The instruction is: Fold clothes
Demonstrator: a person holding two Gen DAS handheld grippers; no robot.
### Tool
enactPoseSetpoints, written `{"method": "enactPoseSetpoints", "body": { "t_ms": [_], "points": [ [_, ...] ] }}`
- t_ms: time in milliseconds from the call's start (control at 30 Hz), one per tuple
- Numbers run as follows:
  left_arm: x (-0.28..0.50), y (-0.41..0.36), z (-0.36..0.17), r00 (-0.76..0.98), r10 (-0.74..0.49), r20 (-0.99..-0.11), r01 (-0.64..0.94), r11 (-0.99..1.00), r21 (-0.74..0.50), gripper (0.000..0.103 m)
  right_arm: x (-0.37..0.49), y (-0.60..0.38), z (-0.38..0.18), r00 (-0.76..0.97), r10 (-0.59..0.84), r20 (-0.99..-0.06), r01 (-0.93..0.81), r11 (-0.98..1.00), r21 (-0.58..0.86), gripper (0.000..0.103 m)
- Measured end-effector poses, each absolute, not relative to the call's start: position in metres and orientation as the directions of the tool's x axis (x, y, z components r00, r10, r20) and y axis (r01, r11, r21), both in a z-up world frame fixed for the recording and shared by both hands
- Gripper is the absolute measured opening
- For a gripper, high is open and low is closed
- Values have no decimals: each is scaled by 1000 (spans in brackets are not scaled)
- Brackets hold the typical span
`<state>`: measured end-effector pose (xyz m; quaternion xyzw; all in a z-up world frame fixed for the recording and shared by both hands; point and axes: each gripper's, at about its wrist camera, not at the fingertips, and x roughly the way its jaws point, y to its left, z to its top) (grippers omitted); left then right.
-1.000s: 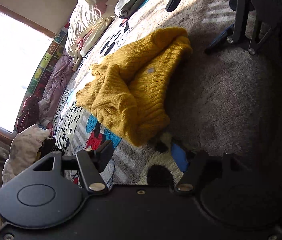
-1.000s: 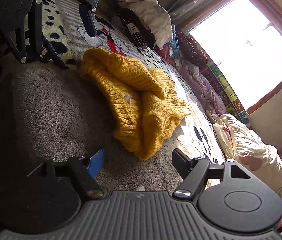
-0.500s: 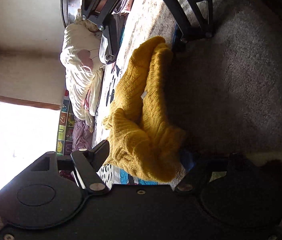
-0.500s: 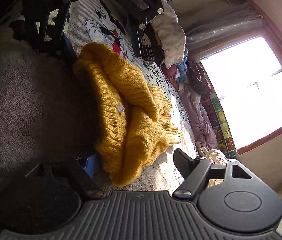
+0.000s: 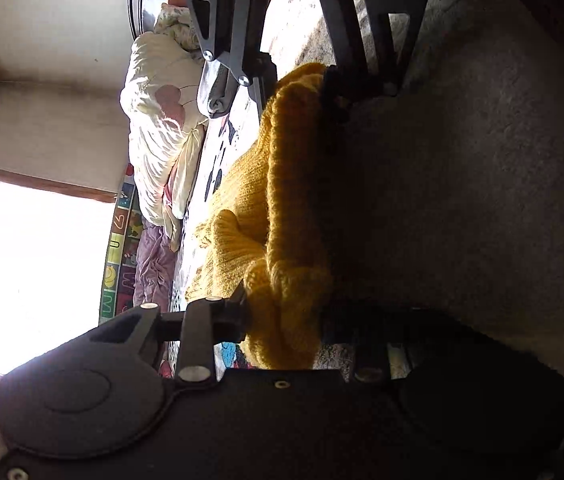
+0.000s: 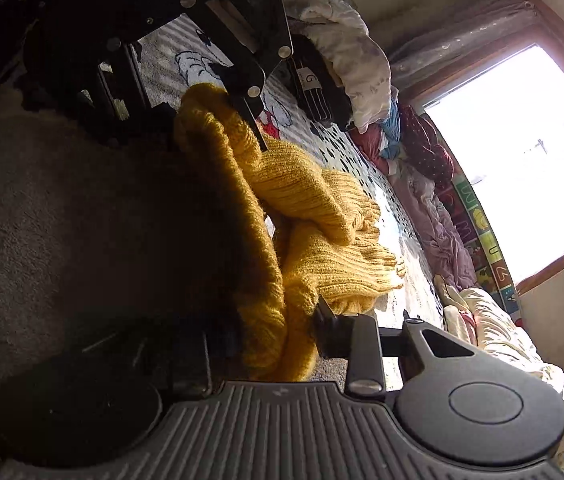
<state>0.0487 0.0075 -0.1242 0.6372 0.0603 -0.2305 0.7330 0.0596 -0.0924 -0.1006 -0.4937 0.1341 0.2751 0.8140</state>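
- On the grey rug (image 5: 481,184), our mustard sweater (image 5: 282,216) lies bunched, stretched between both grippers.
- Left gripper (image 5: 282,316) and right gripper (image 6: 278,336), jaws wide a second ago, are closing on opposite ends; we judge the fold can start.

window (image 6: 529,160): blazing white at my 2 o'clock, wooden frame
wall (image 5: 50,24): pale
blanket (image 6: 42,220): grey plush, cartoon print
bedding (image 5: 158,132): cream heap
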Motion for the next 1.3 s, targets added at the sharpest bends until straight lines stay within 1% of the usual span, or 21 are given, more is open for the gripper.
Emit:
{"method": "enactPoseSetpoints", "body": {
  "t_ms": [100,200,267,367,500,600,767,833,900,1000,1067,1100,1167,1233,1300],
  "points": [
    [24,7,-120,866,-282,-412,448,75,891,30,36,-97,-98,790,334,-514,-611,369,-700,35],
    [-4,9,-112,831,-309,-462,506,78,859,30,3,-105,-93,755,356,-550,-655,372,-658,35],
    [-22,10,-106,806,-328,-493,546,87,833,30,-17,-111,-87,710,377,-595,-704,376,-603,35],
    [-33,8,-100,774,-343,-532,588,77,805,30,-36,-119,-80,672,399,-624,-740,368,-563,35],
    [-25,4,-77,707,-353,-613,672,64,738,30,-42,-119,-67,615,401,-679,-788,332,-518,36],
    [-10,6,-51,639,-383,-667,744,86,663,32,-32,-118,-47,553,410,-725,-833,302,-464,36],
    [28,9,-11,518,-432,-738,844,117,524,35,6,-123,-1,421,453,-786,-903,292,-315,39],
    [46,11,3,478,-463,-746,872,146,468,36,27,-127,14,367,474,-800,-922,301,-244,39],
    [60,16,12,435,-498,-750,898,182,400,37,46,-134,26,332,508,-795,-928,324,-181,40],
    [84,22,22,388,-544,-744,921,239,306,38,74,-148,37,308,555,-773,-920,381,-93,41],
    [102,27,29,385,-569,-727,921,284,266,37,89,-157,42,295,589,-752,-911,412,-34,41],
    [108,30,32,393,-576,-717,917,306,257,37,95,-160,45,295,603,-741,-905,425,-15,41],
    [111,30,37,426,-577,-697,902,331,277,36,101,-166,51,311,618,-722,-893,451,1,41],
    [95,24,31,443,-569,-693,897,292,333,36,94,-166,56,357,616,-703,-882,470,-36,42],
    [75,18,15,451,-554,-700,892,260,369,36,67,-157,52,374,600,-707,-902,413,-127,42]
  ]
}}
